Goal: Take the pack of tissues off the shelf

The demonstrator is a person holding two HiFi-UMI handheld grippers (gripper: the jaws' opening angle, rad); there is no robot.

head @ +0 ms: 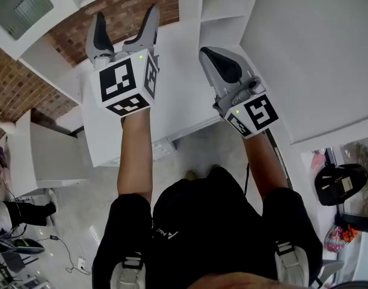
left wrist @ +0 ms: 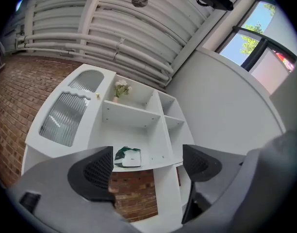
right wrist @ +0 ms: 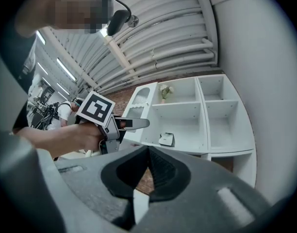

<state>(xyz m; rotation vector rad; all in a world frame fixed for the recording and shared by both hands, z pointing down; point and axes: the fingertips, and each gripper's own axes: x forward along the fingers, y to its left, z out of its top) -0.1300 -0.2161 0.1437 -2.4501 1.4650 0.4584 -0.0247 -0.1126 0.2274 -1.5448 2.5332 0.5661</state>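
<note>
A green and white pack of tissues [left wrist: 128, 157] lies on a lower board of the white shelf unit [left wrist: 134, 115], some way off from both grippers. In the left gripper view it shows between the jaws of my left gripper [left wrist: 148, 165], which stand wide apart with nothing between the pads. The head view shows the left gripper [head: 127, 18] raised toward the shelf unit, fingers spread. My right gripper [head: 209, 54] is beside it on the right, jaws together. The right gripper view shows its pads [right wrist: 158, 171] meeting on nothing, with the pack of tissues [right wrist: 166, 139] and the left gripper [right wrist: 142, 124] beyond.
A small vase of white flowers [left wrist: 120, 89] stands in an upper compartment; the other compartments look bare. A ribbed glass door [left wrist: 66, 113] is left of the shelves, and a brick wall [left wrist: 22, 91] behind. A plain white wall [left wrist: 226, 110] closes the right side. A black bag [head: 340, 182] lies low right.
</note>
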